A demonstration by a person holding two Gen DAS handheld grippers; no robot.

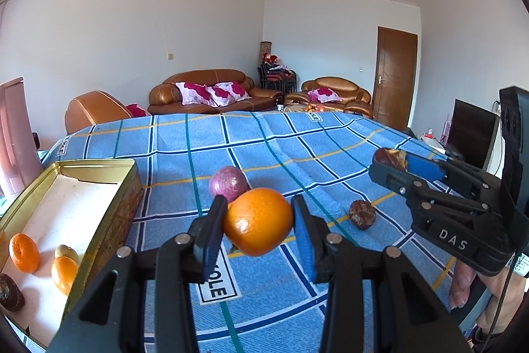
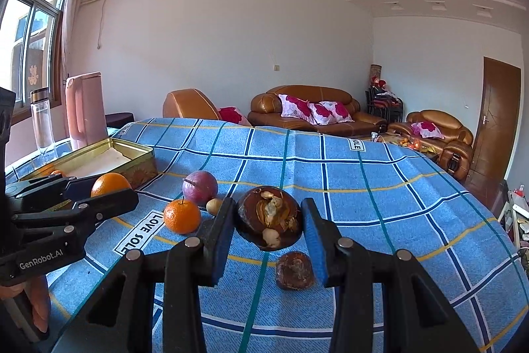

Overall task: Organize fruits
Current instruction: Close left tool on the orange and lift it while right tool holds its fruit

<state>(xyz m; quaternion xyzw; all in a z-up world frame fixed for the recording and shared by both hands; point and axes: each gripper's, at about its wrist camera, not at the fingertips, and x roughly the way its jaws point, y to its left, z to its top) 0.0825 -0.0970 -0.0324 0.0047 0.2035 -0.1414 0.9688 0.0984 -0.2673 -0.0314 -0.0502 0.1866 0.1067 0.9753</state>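
Note:
My left gripper [image 1: 258, 220] is shut on an orange [image 1: 258, 222] and holds it above the blue checked cloth; it also shows in the right wrist view [image 2: 110, 184]. My right gripper [image 2: 267, 220] is shut on a dark brown fruit [image 2: 269, 220], also seen from the left wrist view [image 1: 388, 158]. On the cloth lie a purple fruit [image 2: 200, 187], a small orange [image 2: 182, 215], a small yellow-brown fruit [image 2: 214, 205] and another brown fruit [image 2: 295, 270]. A gold tin box [image 1: 109, 214] at the left holds two oranges [image 1: 23, 252], a small yellow fruit [image 1: 66, 252] and a brown fruit [image 1: 10, 291].
A pink jug [image 2: 84, 110] and a clear bottle [image 2: 41, 121] stand behind the tin. The blue cloth [image 2: 396, 187] drops off at the right and far edges. Brown sofas [image 2: 307, 113] stand at the back.

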